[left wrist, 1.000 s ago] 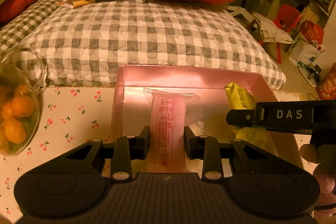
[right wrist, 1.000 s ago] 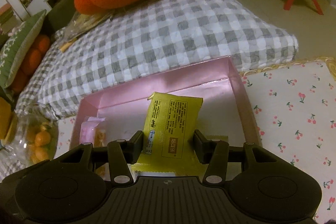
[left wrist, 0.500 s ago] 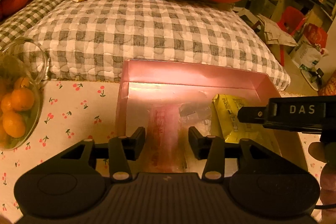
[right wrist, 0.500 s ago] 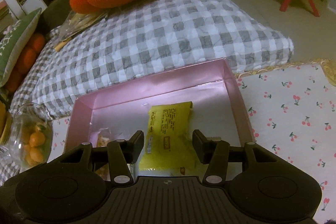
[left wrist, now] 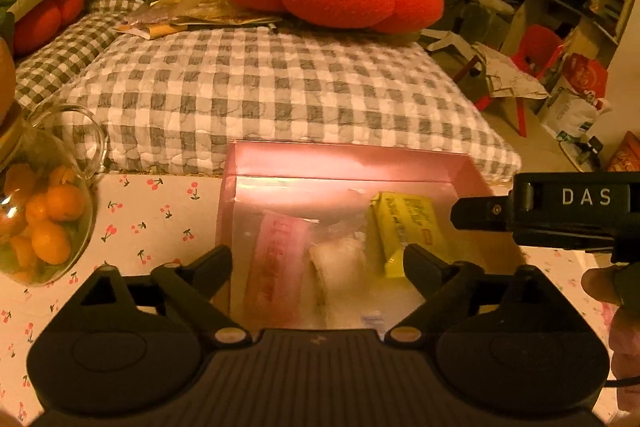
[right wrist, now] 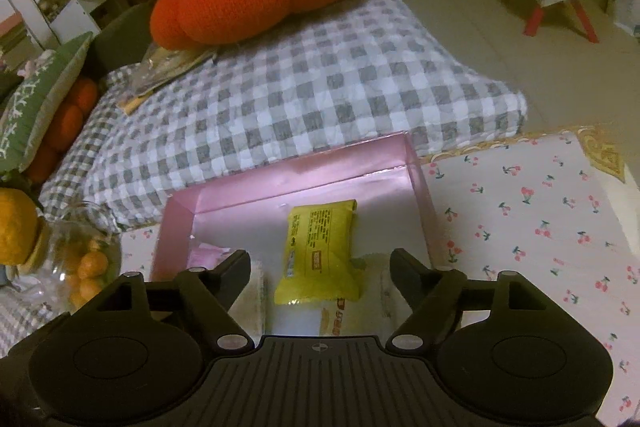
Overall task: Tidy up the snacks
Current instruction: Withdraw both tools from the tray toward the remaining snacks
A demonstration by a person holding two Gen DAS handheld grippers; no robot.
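Both left gripper [left wrist: 318, 261] and right gripper [right wrist: 320, 265] wide-jawed and empty above pink box [right wrist: 288, 171] holding yellow packet [right wrist: 320, 247] and pink packet [left wrist: 276, 259]; risk of catching the box wall and shifting it on the worktop.

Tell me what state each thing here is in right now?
Left tool: open, empty.
Right tool: open, empty.
Pink box: lidless, holding snacks.
Yellow packet: sealed, lying flat in the box.
Pink packet: lying flat in the box.
Glass jar: holding small oranges.
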